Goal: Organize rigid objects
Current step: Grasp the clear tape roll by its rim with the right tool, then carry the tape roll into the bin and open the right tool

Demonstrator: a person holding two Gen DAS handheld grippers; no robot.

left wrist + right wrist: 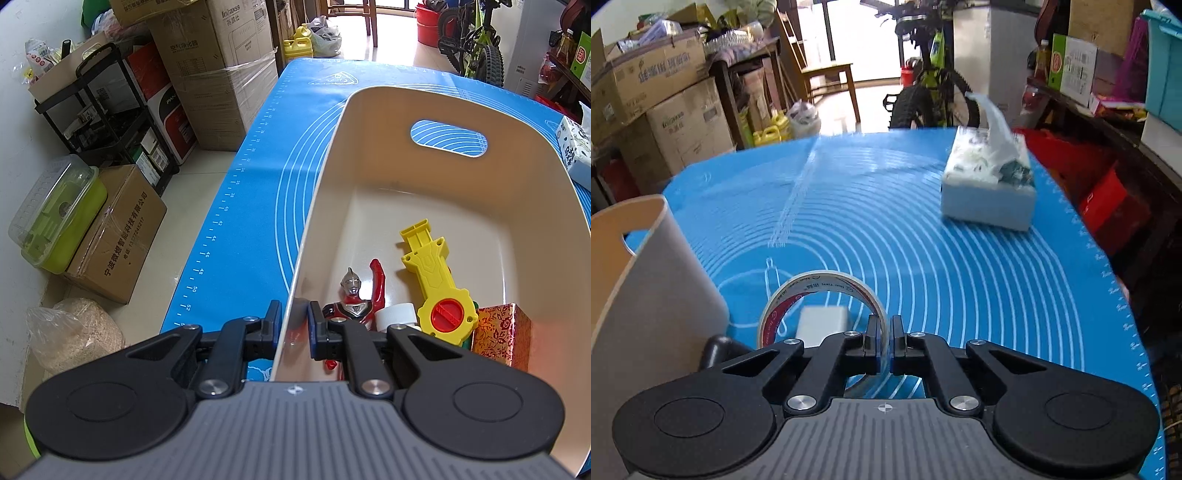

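Note:
A cream plastic bin (424, 110) stands on the blue mat. My left gripper (293, 314) is shut on the bin's left wall, one finger outside and one inside. In the bin lie a red and silver hero figure (352, 295), a yellow toy launcher (436, 280), a white roll (395, 314) and a red patterned box (502, 332). In the right wrist view my right gripper (884, 328) is shut on a clear tape roll (816, 284) and holds it above the mat, just right of the bin (665, 295). A small white block (823, 321) shows through the roll.
A tissue box (990, 184) sits at the mat's far right. The blue mat (923, 258) covers the table. Cardboard boxes (218, 74), a black rack (110, 110) and a green container (59, 218) stand left of the table; a bicycle (931, 85) stands behind it.

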